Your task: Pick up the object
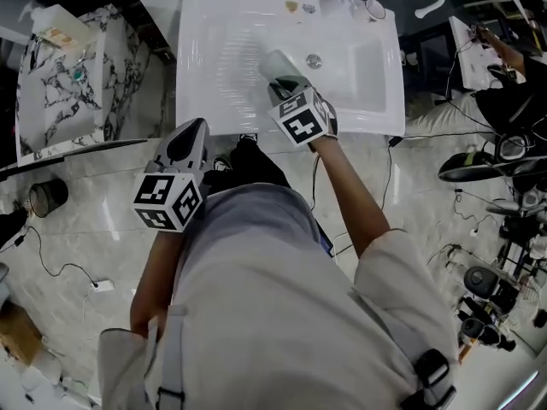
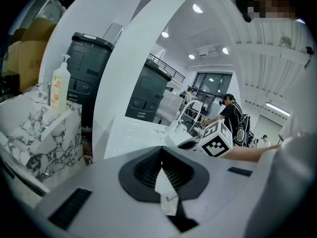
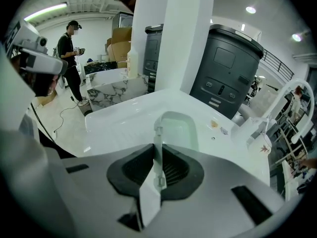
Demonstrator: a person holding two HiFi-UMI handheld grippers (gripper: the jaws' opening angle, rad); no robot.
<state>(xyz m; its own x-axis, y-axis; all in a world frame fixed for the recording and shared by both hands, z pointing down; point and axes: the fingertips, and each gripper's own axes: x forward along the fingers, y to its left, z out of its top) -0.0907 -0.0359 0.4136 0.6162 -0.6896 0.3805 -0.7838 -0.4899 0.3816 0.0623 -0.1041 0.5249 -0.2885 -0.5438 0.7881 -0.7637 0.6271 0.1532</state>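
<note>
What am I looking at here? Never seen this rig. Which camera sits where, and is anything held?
There is no robot here: a person holds a two-jaw gripper in each hand. The head view comes from a camera on the person's head, looking steeply down. The other two cameras ride on the grippers and look along their jaws. The cubes with square markers are parts of the grippers. The person stands at a white sink with a drain. The right gripper reaches over the basin, its jaws shut on the wall of what looks like a pale translucent cup. The left gripper hangs near the body, jaws together and empty.
</note>
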